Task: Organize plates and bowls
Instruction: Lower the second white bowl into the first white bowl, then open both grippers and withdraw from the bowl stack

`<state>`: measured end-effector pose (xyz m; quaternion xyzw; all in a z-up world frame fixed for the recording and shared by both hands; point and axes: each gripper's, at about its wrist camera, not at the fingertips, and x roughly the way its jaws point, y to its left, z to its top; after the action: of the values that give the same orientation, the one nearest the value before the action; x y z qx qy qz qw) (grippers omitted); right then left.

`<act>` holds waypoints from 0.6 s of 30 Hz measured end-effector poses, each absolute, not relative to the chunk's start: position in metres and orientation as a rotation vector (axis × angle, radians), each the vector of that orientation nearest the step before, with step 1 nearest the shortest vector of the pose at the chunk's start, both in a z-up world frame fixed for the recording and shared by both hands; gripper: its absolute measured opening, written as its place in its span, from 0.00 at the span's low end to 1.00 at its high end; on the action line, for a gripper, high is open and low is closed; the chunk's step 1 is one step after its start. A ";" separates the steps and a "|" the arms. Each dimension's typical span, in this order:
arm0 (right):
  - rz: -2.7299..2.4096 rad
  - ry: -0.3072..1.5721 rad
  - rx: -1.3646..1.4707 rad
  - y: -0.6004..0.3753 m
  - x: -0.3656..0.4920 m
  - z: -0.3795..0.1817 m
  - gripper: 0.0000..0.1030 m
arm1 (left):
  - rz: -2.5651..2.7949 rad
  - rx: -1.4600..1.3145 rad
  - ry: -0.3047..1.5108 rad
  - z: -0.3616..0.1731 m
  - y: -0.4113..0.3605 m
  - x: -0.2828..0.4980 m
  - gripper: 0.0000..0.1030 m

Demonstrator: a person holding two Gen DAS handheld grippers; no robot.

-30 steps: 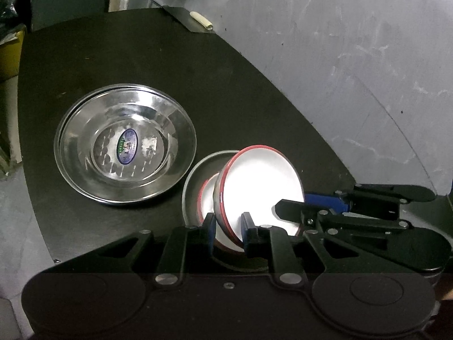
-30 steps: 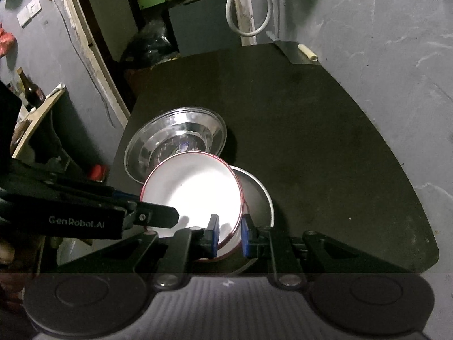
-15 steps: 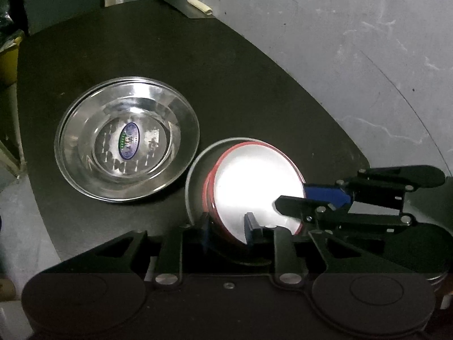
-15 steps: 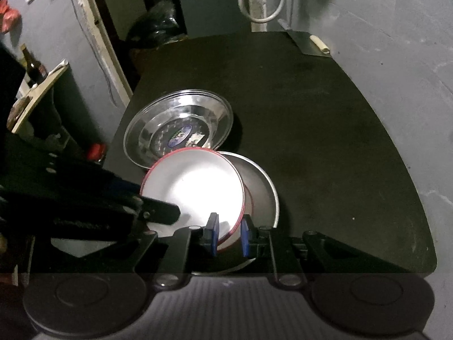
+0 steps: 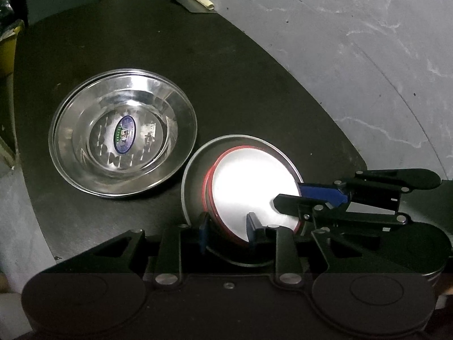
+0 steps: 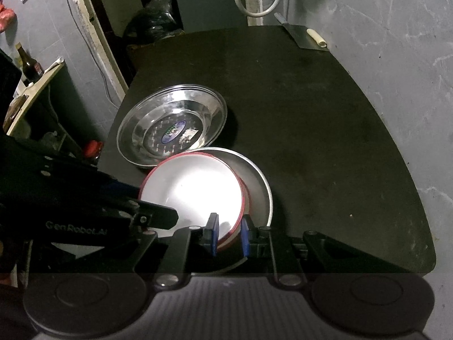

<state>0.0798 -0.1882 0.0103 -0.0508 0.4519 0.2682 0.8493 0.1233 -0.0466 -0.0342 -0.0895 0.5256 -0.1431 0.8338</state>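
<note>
Red-rimmed, white inside, the bowl (image 5: 254,189) now lies almost flat in the grey dish (image 5: 195,170); a second ago you held it tipped up on edge. Your left gripper (image 5: 228,231) has widened: its blue pads stand either side of the bowl's near rim with a gap on the left side, so it looks released, where a second ago it was pinching the rim. Your right gripper (image 6: 228,233) straddles the rim on the other side with its pads (image 6: 212,233) close to the wall; you cannot tell from these views whether they actually press it. In the left view that right gripper (image 5: 311,198) reaches in over the bowl's right edge.

Just beyond, the steel basin (image 5: 121,136) sits where it was, its rim almost touching the dish, a blue oval label at its bottom.

All of it rests on the black table (image 6: 311,113), matt and rounded at the edges. At its far corner lies a scraper (image 6: 307,38) with a pale handle. Behind are a grey wall (image 6: 396,42), a white hose (image 6: 254,0) and, to the left, a shelf with a bottle (image 6: 27,65).
</note>
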 end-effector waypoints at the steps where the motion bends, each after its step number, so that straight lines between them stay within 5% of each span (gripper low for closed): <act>1: 0.565 0.952 -0.106 -0.189 0.080 0.010 0.18 | -0.303 -0.192 1.113 -0.034 -0.046 0.123 0.29; 13: 0.564 0.945 -0.081 -0.194 0.079 0.011 0.20 | -0.306 -0.213 1.097 -0.032 -0.043 0.118 0.30; 18: 0.562 0.924 -0.044 -0.199 0.075 0.014 0.20 | -0.304 -0.244 1.037 -0.020 -0.033 0.109 0.40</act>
<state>0.0748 -0.1992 0.0142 -0.0211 0.4400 0.2673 0.8570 0.1085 -0.0329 -0.0201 -0.1159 0.4922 -0.1443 0.8506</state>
